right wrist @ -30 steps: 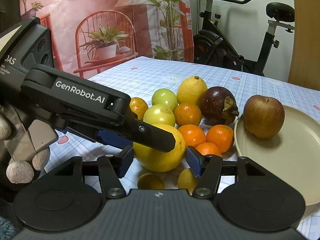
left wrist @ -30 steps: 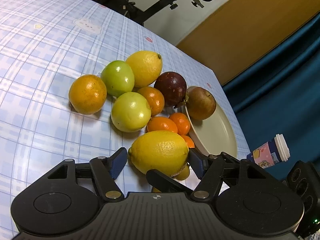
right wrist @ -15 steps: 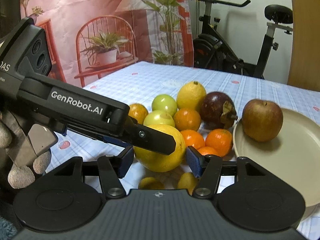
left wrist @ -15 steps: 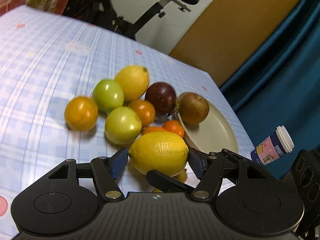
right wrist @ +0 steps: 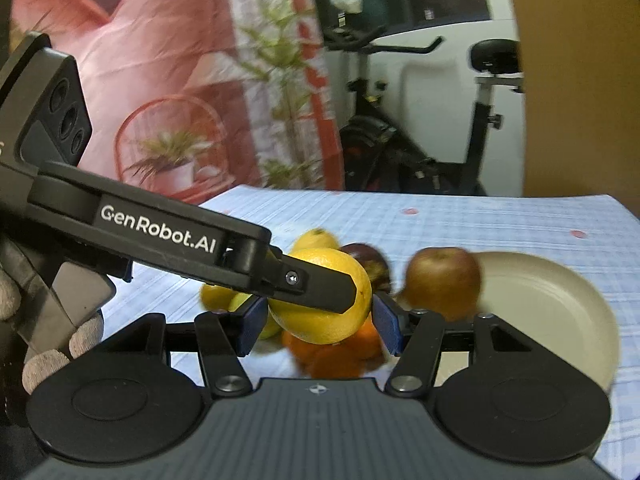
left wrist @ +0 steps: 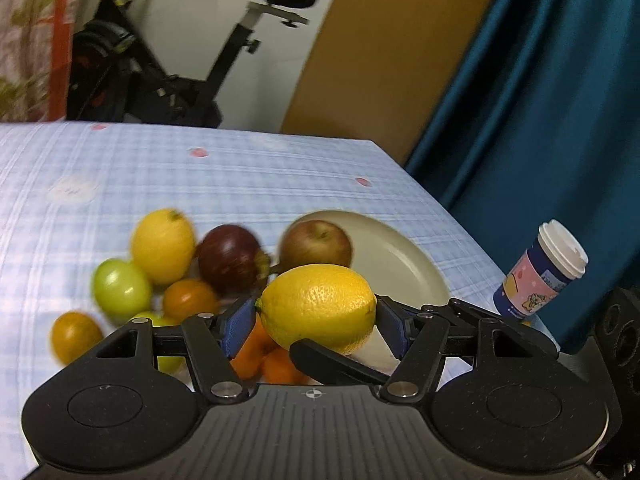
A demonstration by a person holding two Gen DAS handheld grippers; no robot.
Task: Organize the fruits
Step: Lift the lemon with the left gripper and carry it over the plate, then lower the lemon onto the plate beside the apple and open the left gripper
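The left gripper (left wrist: 316, 314) has its blue pads pressed on both ends of a lemon (left wrist: 318, 304), holding it lengthwise above the table. The right gripper (right wrist: 318, 318) brackets the same lemon (right wrist: 320, 300) from the near side at a half-wide spread (whether its pads actually touch the peel, I cannot tell). Below the lemon lies the fruit pile: small oranges (left wrist: 188, 298), green fruits (left wrist: 120, 288), a second lemon (left wrist: 162, 244) and a dark purple fruit (left wrist: 228, 258). To the right an apple (left wrist: 316, 244) sits on the left edge of a beige plate (left wrist: 404, 264). All rest on a blue checked tablecloth (left wrist: 240, 176). A paper cup (left wrist: 540, 272) stands at the far right.
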